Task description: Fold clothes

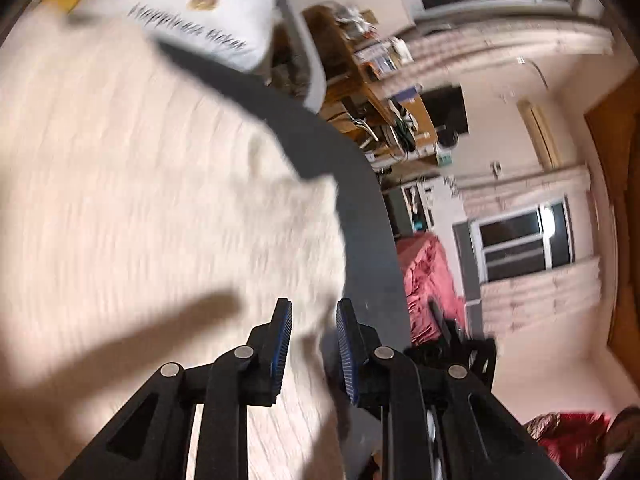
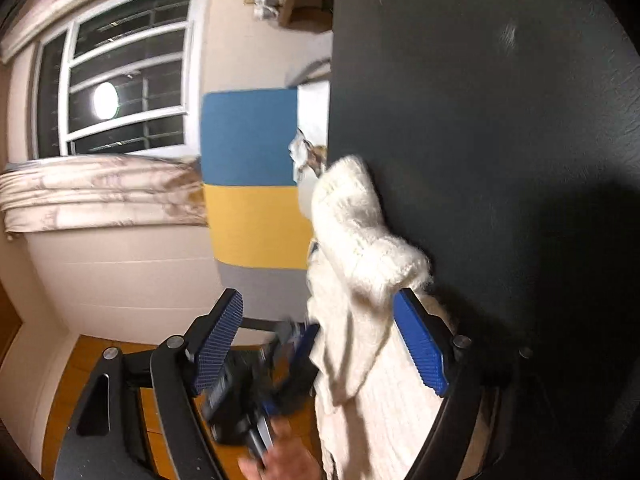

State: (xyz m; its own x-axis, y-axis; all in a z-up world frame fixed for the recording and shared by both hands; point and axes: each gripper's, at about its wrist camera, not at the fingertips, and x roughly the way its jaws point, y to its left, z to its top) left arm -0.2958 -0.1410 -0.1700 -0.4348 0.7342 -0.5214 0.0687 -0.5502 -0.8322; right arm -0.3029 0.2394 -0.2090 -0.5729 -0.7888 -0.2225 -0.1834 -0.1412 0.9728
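Dark table (image 2: pixel 500 120) fills both views, with 1 cream knitted sweater (image 1: pixel 140 200) spread across it. Left gripper (image 1: pixel 314 354) hovers over the sweater's edge, its 2 blue pads slightly parted with nothing pinched. Right gripper (image 2: pixel 320 344) has its 2 fingers spread wide; a bunched sweater fold lies loosely between them.

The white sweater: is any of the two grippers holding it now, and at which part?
Neither holds it. The right gripper stands wide open around the white sweater; the left gripper shows a gap between its pads, over the cloth.
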